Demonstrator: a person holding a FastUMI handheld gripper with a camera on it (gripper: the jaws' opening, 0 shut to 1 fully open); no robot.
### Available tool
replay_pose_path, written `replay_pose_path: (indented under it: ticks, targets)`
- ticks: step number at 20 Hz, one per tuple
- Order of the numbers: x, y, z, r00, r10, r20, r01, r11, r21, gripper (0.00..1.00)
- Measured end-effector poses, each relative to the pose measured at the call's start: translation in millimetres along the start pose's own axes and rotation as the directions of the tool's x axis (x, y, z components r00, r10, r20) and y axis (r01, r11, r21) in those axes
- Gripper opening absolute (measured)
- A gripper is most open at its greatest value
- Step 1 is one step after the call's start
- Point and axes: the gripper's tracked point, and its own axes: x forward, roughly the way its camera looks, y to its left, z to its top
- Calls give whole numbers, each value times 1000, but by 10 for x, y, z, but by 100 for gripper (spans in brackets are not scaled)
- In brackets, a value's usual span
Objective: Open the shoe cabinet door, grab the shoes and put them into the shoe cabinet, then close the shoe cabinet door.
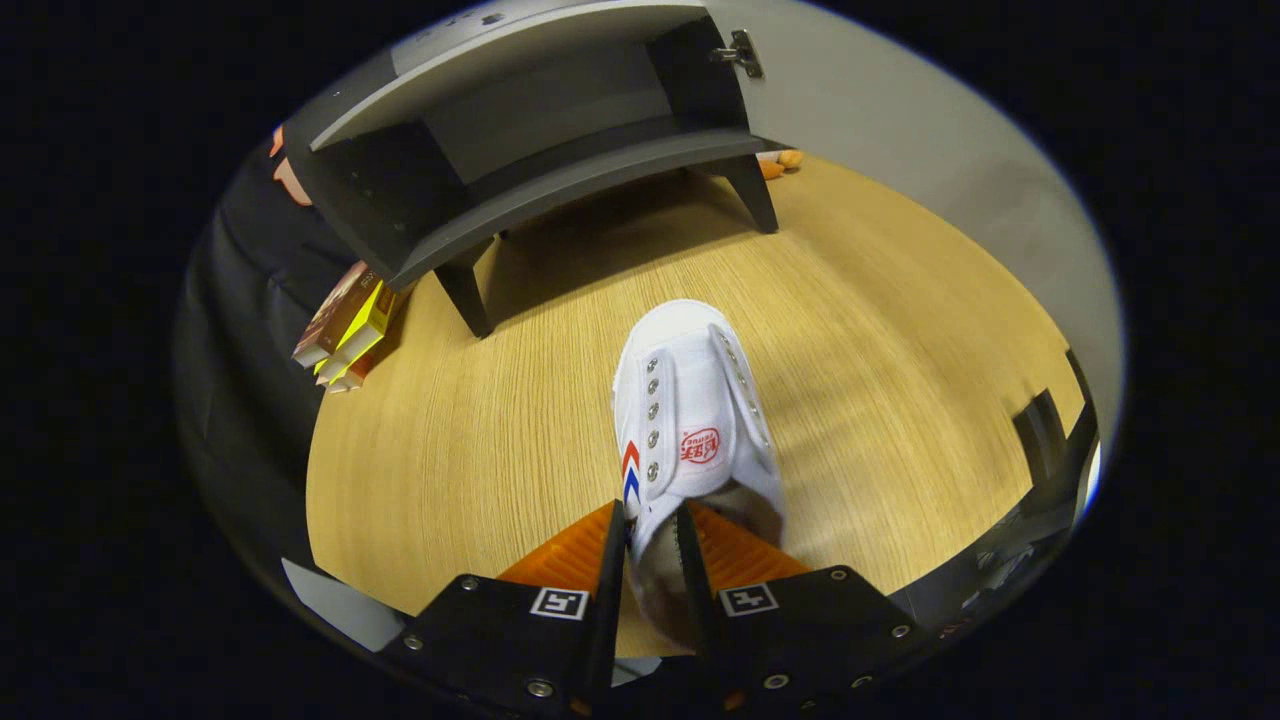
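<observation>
The gripper point(650, 530) was clenched on the side wall of a white shoe point(690, 420) near its heel, one finger outside, the other inside the opening. The shoe hung toe-forward over the wooden table point(480, 430), just ahead of the fingers. Beyond it stood the grey shoe cabinet point(520, 150) on short legs, its door point(900, 120) swung open. Small boxes point(345, 330) lay beside the cabinet.
</observation>
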Motion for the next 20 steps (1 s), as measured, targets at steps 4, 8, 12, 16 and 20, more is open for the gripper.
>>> replay_pose_path:
  ticks: [4, 8, 12, 16, 20]
  targets:
    - [97, 19, 91, 1000, 11, -12, -11, 1000, -14, 17]
    - [69, 70, 149, 999, 32, -12, -34, 994, -108, 2]
    - [40, 88, 230, 998, 61, -22, -62, 996, -59, 0]
    - [-129, 50, 414, 999, 53, 11, -52, 998, -46, 0]
    - [-451, 119, 659, 996, 55, 73, -53, 998, -36, 0]
